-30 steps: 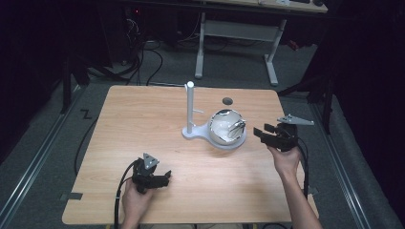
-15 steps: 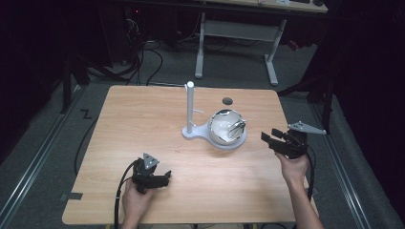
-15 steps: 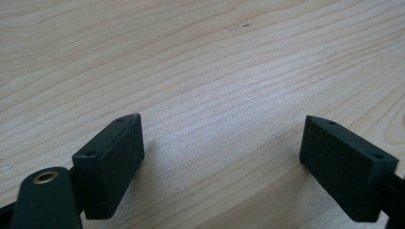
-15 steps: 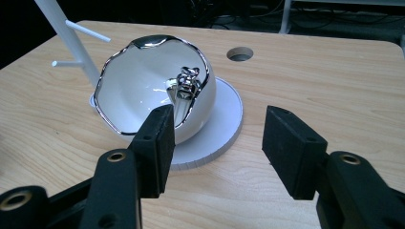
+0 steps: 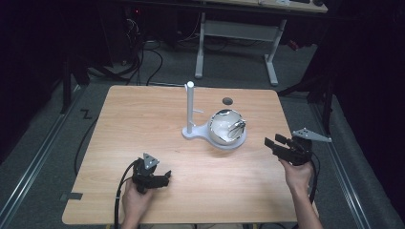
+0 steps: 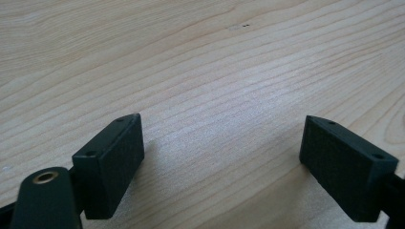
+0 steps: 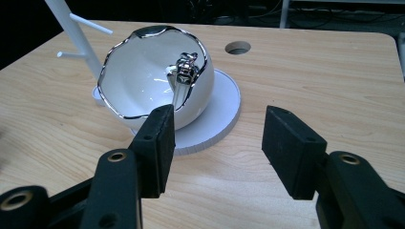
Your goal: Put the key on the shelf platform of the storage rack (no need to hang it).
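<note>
A white egg-shaped bowl [image 5: 224, 126] [image 7: 153, 81] with a silvery jagged rim rests tilted on a round white base [image 7: 217, 121], and a shiny metal piece [image 7: 184, 71] hangs on its rim. A white post [image 5: 190, 107] with pegs rises beside it. My right gripper [image 5: 277, 143] [image 7: 217, 145] is open, off to the bowl's right with nothing between its jaws. My left gripper [image 5: 162, 175] [image 6: 222, 167] is open low over bare wood near the table's front left.
The wooden table [image 5: 143, 124] has a small round hole [image 5: 228, 100] [image 7: 237, 47] near its far edge, behind the bowl. Cables and a white desk frame [image 5: 236, 43] stand on the floor beyond the table.
My right gripper has drawn back from the bowl toward the table's right edge and lower. The left gripper has stayed put.
</note>
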The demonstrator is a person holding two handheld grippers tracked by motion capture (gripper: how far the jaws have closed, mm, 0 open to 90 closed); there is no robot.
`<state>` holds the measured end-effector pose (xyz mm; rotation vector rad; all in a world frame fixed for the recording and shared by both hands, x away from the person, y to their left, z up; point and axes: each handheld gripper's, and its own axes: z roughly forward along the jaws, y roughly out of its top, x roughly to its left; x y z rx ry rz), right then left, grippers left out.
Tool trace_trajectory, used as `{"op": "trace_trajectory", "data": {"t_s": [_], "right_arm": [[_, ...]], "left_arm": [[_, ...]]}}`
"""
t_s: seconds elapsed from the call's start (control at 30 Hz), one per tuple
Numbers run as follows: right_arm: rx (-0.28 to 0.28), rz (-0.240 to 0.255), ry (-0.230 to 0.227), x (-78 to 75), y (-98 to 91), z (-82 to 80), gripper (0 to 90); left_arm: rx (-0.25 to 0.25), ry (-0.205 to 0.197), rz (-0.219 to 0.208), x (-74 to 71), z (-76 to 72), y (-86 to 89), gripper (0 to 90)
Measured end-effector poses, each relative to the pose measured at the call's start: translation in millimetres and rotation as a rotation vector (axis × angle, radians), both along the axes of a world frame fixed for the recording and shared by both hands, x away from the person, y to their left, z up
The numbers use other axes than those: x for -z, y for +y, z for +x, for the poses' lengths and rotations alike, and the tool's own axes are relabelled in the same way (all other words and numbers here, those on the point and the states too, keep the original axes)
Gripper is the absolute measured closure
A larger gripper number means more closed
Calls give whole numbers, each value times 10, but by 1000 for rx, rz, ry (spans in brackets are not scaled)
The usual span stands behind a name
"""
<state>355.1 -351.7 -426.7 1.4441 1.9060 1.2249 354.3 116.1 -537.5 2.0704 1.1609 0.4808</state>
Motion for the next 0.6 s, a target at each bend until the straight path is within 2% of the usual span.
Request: {"op": "trace_trajectory", "data": {"t_s": [0.6], "right_arm": [[-18, 18, -7, 79, -7, -232, 459]], "left_arm": [[0, 0, 0, 0, 0, 0, 156]]}}
